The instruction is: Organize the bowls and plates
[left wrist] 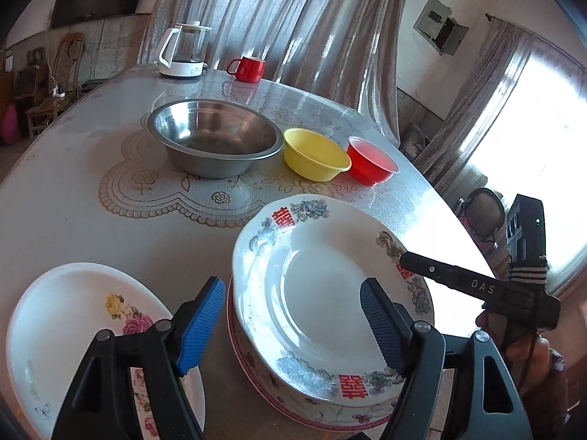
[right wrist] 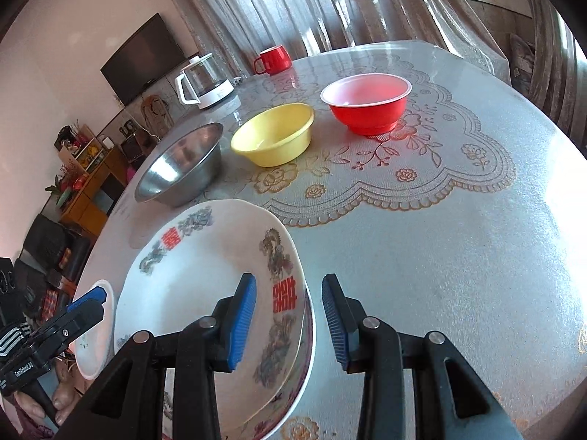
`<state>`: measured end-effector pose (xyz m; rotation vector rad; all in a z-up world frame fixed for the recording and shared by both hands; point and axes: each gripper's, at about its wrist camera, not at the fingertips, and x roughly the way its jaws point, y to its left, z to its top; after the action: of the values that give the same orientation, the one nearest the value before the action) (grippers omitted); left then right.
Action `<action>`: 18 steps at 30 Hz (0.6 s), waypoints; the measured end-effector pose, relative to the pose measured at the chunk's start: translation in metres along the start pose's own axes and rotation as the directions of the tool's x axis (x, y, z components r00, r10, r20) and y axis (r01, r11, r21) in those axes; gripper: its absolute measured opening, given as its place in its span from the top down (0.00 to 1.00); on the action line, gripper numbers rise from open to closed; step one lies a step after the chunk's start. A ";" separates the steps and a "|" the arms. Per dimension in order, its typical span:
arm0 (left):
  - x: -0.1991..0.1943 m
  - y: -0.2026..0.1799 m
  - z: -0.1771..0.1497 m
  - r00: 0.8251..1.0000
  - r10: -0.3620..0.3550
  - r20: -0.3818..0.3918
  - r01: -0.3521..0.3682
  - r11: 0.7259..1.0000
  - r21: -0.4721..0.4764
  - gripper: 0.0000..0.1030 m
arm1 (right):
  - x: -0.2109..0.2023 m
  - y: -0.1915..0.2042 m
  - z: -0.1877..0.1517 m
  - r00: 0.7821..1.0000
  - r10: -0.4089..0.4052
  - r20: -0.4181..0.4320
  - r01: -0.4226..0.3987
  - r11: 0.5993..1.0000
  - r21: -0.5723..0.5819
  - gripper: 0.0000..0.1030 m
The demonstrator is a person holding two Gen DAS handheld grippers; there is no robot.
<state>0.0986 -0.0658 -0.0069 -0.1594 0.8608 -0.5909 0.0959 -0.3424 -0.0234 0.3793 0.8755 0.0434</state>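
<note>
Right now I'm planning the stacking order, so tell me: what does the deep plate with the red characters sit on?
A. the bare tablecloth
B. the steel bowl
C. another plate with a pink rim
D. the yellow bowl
C: the deep plate rests on a pink-rimmed plate, whose edge shows under it, apart from the bowls.

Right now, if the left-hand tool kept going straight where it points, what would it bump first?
Probably the dragon-patterned plate: it lies between the left gripper's open fingers, just ahead.
</note>
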 end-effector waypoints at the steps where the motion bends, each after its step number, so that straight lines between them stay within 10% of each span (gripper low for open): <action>1: 0.003 -0.001 0.000 1.000 -0.001 -0.008 0.001 1.000 0.004 0.25 | 0.004 0.000 0.000 1.000 0.001 -0.006 -0.001 1.000 -0.002 0.65; 18: 0.004 -0.005 -0.012 0.999 -0.033 -0.025 0.033 0.999 0.009 0.25 | 0.004 0.012 -0.009 0.998 -0.067 -0.007 0.066 0.994 -0.091 0.72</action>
<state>0.0893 -0.0703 -0.0155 -0.1583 0.8805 -0.6292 0.0930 -0.3279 -0.0269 0.2651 0.8919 0.0231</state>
